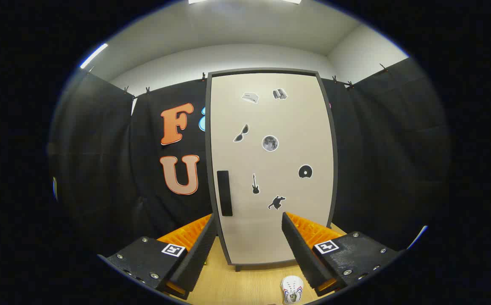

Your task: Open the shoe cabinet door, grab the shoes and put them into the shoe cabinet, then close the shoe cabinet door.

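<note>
Right, with my gripper (247, 248) wide open and empty, I'd swing toward the dark handle (224, 193) at the shut shoe cabinet door (271, 169)'s left edge.

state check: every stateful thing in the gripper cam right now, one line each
shoe cabinet door: closed, flush in its dark frame
door handle: untouched, beyond the left finger
shoe: on the wooden floor between the fingers, near the right one, not gripped
gripper: open, fingers spread wide, holding nothing, facing the door
</note>
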A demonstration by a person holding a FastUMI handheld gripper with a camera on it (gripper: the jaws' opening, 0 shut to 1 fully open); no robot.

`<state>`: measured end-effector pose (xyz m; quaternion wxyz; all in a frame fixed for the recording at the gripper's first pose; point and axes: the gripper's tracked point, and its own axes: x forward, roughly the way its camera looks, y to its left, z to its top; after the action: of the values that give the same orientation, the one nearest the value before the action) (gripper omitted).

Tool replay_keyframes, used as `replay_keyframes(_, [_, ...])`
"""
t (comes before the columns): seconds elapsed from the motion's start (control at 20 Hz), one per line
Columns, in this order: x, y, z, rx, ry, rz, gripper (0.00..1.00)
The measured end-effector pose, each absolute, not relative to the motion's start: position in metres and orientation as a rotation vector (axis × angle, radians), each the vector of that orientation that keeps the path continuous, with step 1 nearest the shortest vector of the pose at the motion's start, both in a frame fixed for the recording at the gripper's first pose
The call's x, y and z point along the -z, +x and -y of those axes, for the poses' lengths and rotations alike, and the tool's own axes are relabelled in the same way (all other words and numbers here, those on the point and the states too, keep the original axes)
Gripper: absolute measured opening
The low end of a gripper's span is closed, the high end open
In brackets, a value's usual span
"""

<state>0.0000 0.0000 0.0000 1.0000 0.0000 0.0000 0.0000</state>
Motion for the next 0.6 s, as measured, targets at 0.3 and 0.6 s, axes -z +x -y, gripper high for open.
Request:
replay_keyframes(0.3, [0.0018,-0.0015,0.0007,0.0,-0.018,-0.002,0.95])
replay_keyframes(0.6, [-0.002,-0.0028,0.0005,-0.003,-0.009,0.003,0.95])
